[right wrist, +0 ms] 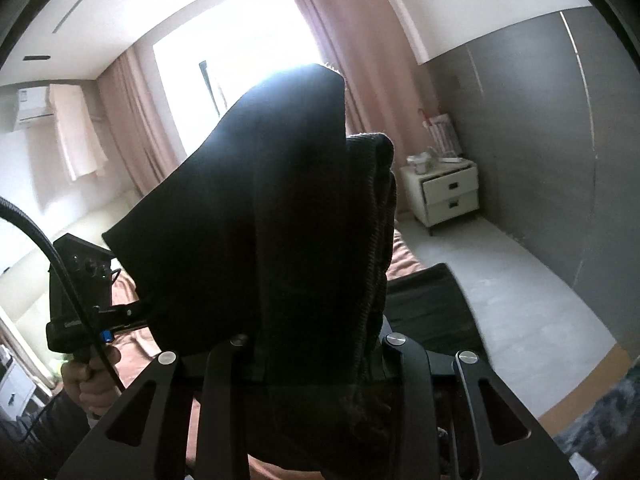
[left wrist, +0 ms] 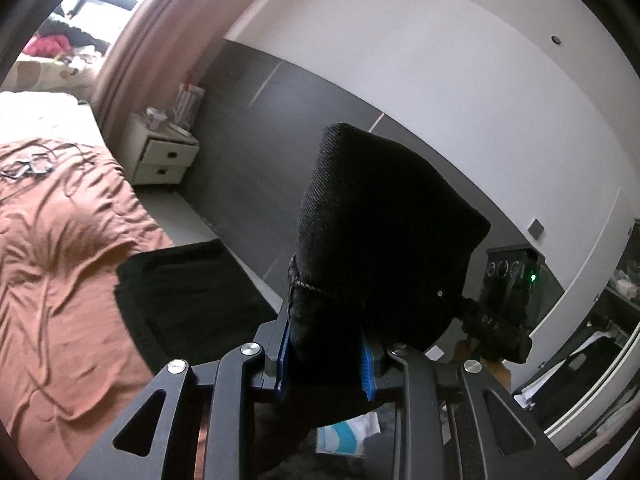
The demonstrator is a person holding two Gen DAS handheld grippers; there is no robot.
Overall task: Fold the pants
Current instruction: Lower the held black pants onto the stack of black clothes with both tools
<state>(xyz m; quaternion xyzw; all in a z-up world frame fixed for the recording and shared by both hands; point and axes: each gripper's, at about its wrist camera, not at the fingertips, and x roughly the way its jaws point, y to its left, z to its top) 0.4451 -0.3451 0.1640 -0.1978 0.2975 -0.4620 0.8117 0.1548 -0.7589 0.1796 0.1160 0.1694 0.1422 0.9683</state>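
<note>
The black pants (left wrist: 380,220) stand up in a thick bunch out of my left gripper (left wrist: 326,356), whose blue pads (left wrist: 366,368) are shut on the cloth. Another part of the pants (left wrist: 188,292) lies on the rust-brown bed sheet (left wrist: 60,260). In the right wrist view the pants (right wrist: 280,220) fill the middle and hide the fingertips of my right gripper (right wrist: 316,360), which is shut on a ribbed edge of the cloth. The left gripper's body (right wrist: 80,300) appears at the left there, held by a hand (right wrist: 92,376). The right gripper's body (left wrist: 504,312) shows right of the bunch.
A white two-drawer nightstand (right wrist: 448,192) stands against the grey wall beyond the bed's corner, also seen as the nightstand (left wrist: 164,156). Pink curtains (right wrist: 360,60) frame a bright window. Grey floor (right wrist: 520,280) runs beside the bed.
</note>
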